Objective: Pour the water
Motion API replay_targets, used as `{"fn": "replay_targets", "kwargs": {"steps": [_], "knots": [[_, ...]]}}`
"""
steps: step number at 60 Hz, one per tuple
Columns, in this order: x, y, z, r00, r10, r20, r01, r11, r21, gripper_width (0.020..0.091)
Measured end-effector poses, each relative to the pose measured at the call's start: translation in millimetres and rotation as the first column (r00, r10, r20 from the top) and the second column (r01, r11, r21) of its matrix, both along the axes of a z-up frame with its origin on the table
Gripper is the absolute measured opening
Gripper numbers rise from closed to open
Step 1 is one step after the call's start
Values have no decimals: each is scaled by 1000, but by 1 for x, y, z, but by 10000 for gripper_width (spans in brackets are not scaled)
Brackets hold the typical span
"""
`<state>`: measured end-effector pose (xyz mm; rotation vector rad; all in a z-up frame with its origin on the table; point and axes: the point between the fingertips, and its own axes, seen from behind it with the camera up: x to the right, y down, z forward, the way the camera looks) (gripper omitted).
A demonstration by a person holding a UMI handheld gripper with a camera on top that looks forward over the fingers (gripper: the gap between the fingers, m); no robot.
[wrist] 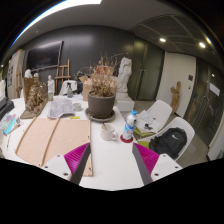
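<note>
I hold the claw [110, 160] spread apart and empty above the bench [110, 150]. The water bottle [129, 127] stands ahead, beside the potted plant [101, 98]. Approach step; next, I close on the bottle.

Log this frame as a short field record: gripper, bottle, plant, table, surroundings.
gripper: gripper open, holding nothing, pink pads facing inward
bottle: plastic bottle with blue label, upright on the table, ahead of the fingers, untouched
plant: potted plant with dry foliage, in a brown pot on a saucer, beyond the bottle
table: white table, a tan board lying flat beside the pot
surroundings: white chairs at the table's far side, one with a dark bag
task status: pouring not yet begun
</note>
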<state>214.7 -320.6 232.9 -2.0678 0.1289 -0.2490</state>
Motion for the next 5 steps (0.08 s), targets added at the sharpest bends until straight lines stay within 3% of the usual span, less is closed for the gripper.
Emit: {"fn": "replay_targets", "kwargs": {"steps": [5], "knots": [[1, 0, -4, 1000, 1, -1, -1, 1000, -11, 854]]}}
